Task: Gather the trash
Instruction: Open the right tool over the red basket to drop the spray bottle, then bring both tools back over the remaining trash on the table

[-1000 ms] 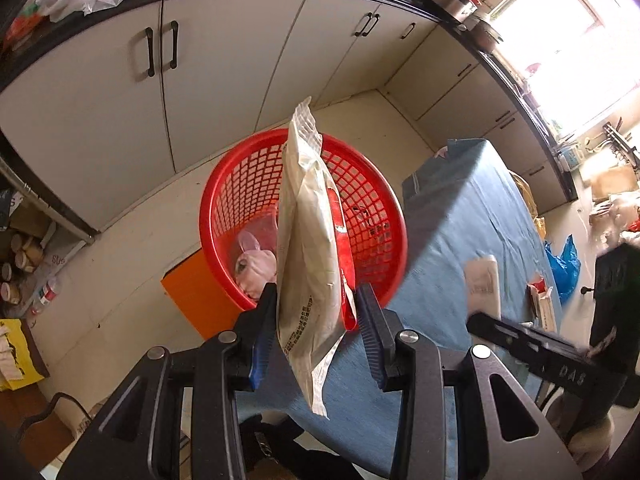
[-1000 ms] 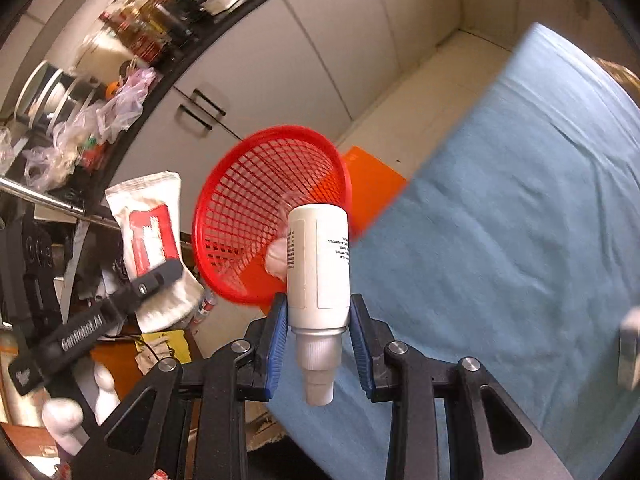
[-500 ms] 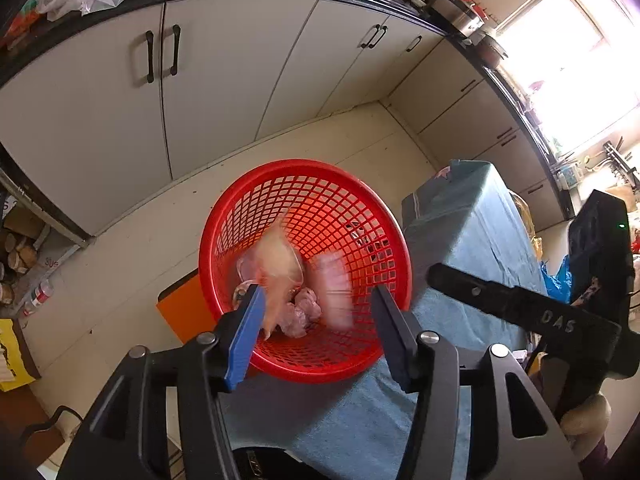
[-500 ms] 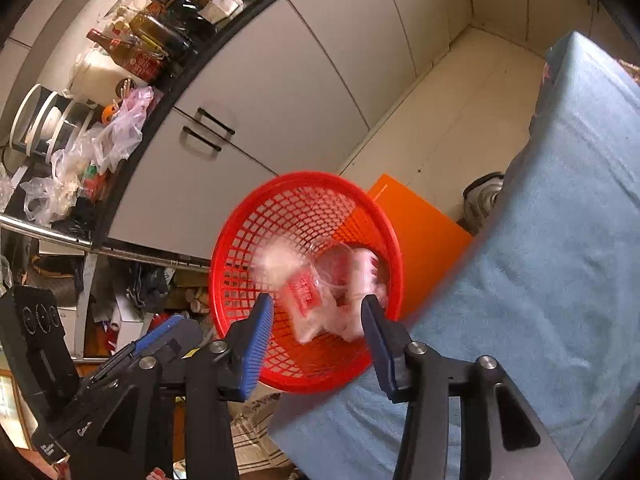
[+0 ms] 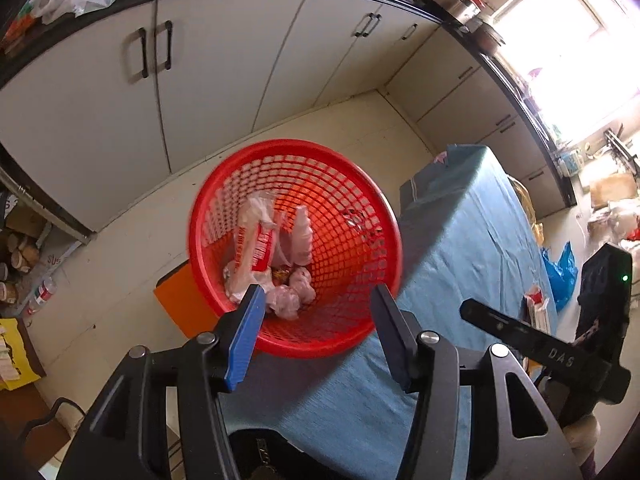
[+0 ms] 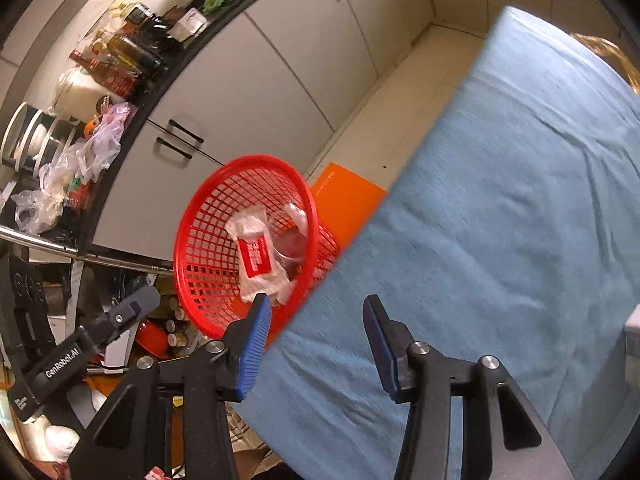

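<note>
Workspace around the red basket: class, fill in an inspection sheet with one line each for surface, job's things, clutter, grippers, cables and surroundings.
Surface: table under a blue cloth, mostly bare; a red-and-white packet lies near its far edge.
Job's things: red mesh basket on the floor beside the table, holding a red-and-white wrapper, a white bottle and crumpled pink wads.
Clutter: plastic bags and sauce bottles on the black counter.
Grippers: left gripper open, empty; right gripper opening, nothing between its jaws.
Cables: nothing seen.
Surroundings: white cupboards, orange board behind the basket, bright window.
</note>
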Available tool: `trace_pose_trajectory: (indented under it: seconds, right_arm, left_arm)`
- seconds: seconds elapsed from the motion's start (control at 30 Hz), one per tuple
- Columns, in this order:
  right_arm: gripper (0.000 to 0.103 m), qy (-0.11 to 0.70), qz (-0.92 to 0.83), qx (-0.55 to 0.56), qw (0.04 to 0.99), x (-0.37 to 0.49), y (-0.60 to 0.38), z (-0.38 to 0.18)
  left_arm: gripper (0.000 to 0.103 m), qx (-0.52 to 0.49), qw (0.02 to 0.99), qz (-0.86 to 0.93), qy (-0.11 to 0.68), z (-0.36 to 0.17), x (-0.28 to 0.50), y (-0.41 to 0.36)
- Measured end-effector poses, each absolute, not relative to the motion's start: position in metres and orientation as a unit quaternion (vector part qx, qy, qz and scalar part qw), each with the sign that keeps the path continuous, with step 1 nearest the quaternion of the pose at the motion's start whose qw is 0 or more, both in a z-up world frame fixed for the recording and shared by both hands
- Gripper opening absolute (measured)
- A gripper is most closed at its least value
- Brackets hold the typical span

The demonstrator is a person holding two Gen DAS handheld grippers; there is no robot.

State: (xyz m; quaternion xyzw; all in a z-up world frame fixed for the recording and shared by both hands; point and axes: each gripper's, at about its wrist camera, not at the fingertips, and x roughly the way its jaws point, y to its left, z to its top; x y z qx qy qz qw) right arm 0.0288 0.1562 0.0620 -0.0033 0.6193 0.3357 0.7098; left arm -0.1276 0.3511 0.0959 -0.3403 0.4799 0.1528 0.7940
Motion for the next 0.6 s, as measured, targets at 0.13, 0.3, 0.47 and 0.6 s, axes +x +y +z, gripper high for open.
trace_pose_trajectory:
  seconds: [0.13,0.3,0.47,0.6]
  right_arm:
    - [0.053,0.618,0.326,0.002,0.715,0.024,0.135,0.061]
    - [0.054,0.613,0.315,0.01,0.724,0.017,0.1,0.061]
    - [0.056,0.612,0.29,0.019,0.736,0.012,0.051,0.055]
    - [0.056,0.618,0.261,0.047,0.74,0.012,0.003,0.046]
  left_arm:
    - [0.054,-0.326,0.8,0.142,0.483,0.104,-0.123,0.332]
    - [0.054,-0.309,0.807,0.13,0.487,0.113,-0.121,0.306]
    - [0.054,-0.296,0.805,0.124,0.499,0.114,-0.121,0.282]
    - [0.054,-0.283,0.802,0.117,0.513,0.113,-0.117,0.256]
